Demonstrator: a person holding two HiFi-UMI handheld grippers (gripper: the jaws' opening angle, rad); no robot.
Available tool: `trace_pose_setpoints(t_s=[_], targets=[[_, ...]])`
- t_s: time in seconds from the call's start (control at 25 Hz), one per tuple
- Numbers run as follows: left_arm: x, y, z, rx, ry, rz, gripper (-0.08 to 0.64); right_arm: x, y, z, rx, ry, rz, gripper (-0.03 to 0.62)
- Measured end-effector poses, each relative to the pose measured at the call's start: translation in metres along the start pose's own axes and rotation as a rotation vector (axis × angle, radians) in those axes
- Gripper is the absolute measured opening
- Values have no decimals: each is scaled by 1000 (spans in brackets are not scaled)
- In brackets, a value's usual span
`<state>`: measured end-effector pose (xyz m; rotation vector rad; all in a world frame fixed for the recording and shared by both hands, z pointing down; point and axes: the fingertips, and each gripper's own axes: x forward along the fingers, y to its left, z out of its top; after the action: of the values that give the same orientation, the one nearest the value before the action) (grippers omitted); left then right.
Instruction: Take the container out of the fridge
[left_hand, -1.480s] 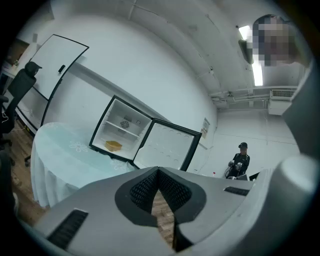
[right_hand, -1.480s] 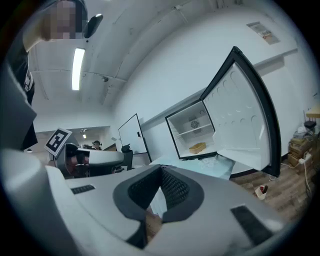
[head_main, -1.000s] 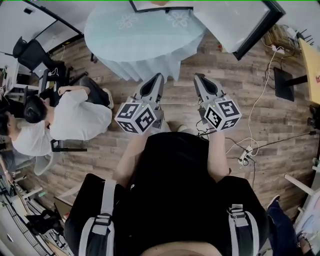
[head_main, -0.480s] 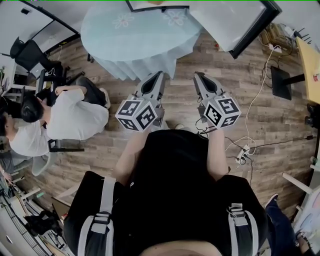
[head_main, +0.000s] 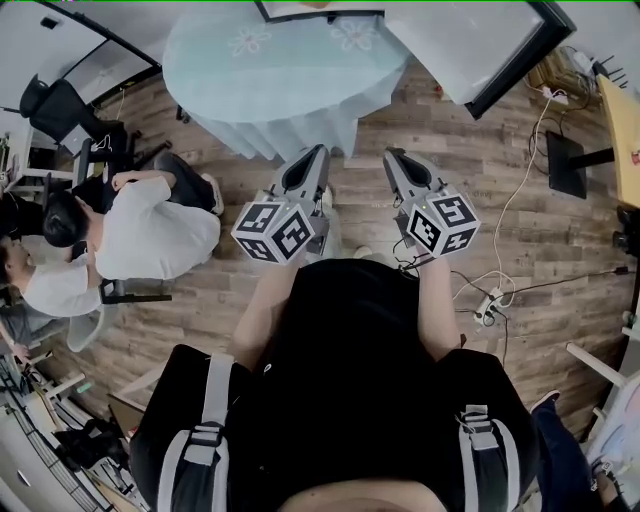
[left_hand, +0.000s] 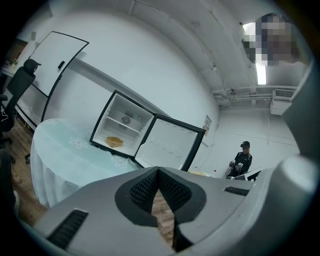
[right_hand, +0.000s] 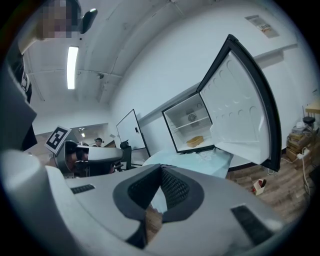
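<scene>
A small yellow container lies on the bottom shelf of a mini fridge that stands open on a round table with a pale blue cloth. The right gripper view shows the same container inside the fridge, beside its swung-out door. My left gripper and right gripper are held side by side, short of the table edge and well away from the fridge. Both point toward it. Both are shut and hold nothing.
Two people sit on chairs at the left. Cables and a power strip lie on the wood floor at the right. The fridge door juts out past the table's right side. A person stands far off.
Both grippers keep about the same place in front of the table. Only the seated people at the left shift slightly.
</scene>
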<state>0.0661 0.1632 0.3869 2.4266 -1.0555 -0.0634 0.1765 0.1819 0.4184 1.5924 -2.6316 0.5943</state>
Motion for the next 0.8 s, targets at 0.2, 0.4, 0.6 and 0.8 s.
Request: trace_pose_setpoints(t_s=[0.2, 0.4, 0.6, 0.8], targets=[[16, 4, 0, -31, 0, -22, 0, 6, -18, 10, -3, 17, -42, 6], [40, 32, 8, -64, 18, -18, 0, 40, -26, 13, 1, 41, -36, 6], [58, 84, 26, -98, 19, 35, 0, 90, -44, 27, 16, 57, -37, 6], [81, 140, 52, -112, 14, 71, 0, 173, -40, 39, 11, 92, 28, 6]])
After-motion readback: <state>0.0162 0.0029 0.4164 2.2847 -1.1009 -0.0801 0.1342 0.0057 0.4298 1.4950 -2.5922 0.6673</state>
